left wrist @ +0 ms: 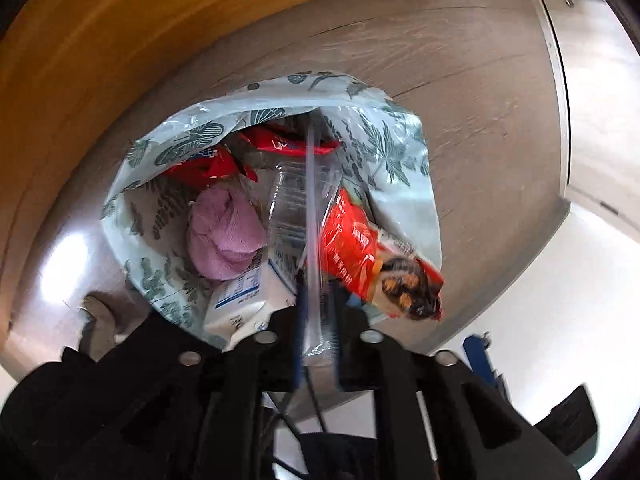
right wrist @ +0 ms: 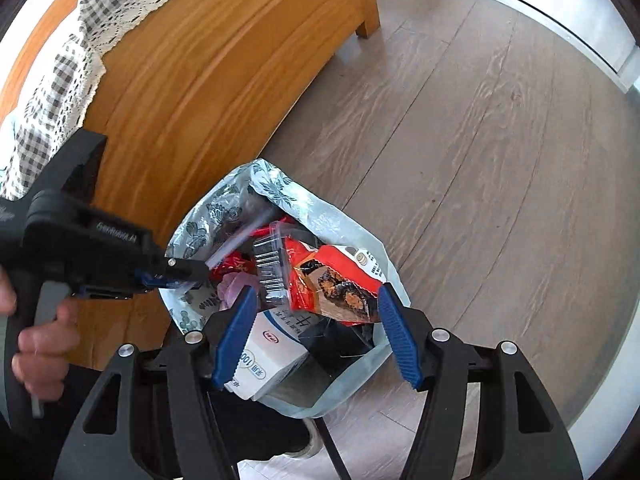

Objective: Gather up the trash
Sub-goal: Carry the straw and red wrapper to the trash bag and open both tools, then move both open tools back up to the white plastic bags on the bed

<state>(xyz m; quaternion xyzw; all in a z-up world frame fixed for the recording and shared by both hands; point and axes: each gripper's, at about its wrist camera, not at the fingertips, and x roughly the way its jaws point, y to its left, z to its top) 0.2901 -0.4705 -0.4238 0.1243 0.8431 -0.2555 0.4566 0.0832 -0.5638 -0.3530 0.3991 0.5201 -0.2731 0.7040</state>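
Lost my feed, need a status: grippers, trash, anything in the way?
Left gripper shut on clear wrapper strip over trash bag. Right gripper open, empty, above bag. Bag full: red snack packet, white carton. Nothing blocking.

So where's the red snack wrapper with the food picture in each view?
Left wrist: red wrapper lies right of centre, at the bag's right rim, beside the clear strip held by the left gripper.
Right wrist: red wrapper sits at centre, between the open right gripper's fingers.
Shared landmark: the milk carton.
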